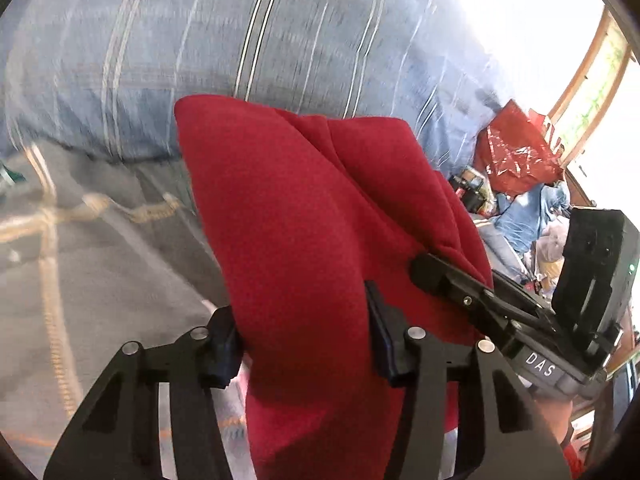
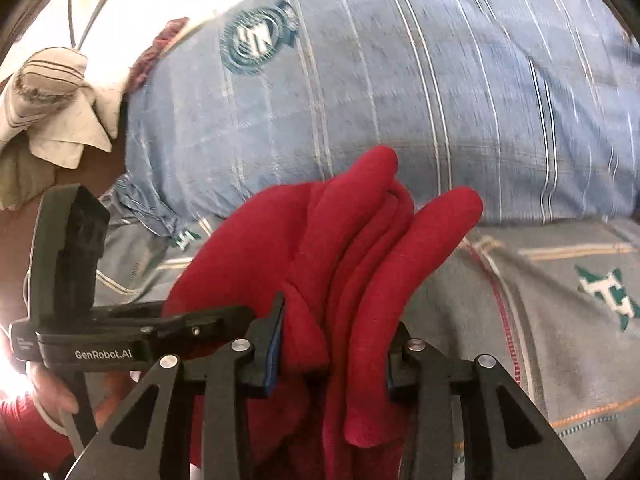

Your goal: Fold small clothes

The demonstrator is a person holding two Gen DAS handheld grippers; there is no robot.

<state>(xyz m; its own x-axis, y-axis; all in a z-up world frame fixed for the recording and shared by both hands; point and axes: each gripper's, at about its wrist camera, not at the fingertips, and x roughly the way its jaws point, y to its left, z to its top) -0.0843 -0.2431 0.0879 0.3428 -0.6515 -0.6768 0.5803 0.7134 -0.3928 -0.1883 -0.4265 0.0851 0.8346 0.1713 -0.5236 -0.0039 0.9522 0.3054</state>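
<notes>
A red garment (image 1: 300,200) hangs bunched above the bed, gripped at two places. In the left wrist view my left gripper (image 1: 304,344) is shut on the garment, which fills the gap between its pads. The right gripper (image 1: 436,276) clamps the same cloth at its right edge. In the right wrist view the red garment (image 2: 320,240) stands up in several thick folds. My right gripper (image 2: 336,352) is shut on these folds. The left gripper (image 2: 224,320) comes in from the left and touches the cloth. The garment's lower part is hidden behind the fingers.
A large blue striped pillow (image 1: 240,40) (image 2: 400,80) lies just behind the garment on a grey bedsheet (image 1: 100,240) (image 2: 560,340). A red plastic bag (image 1: 516,148) and clutter sit at the far right. A beige cloth (image 2: 52,100) lies far left. A hand (image 2: 48,396) holds the left gripper.
</notes>
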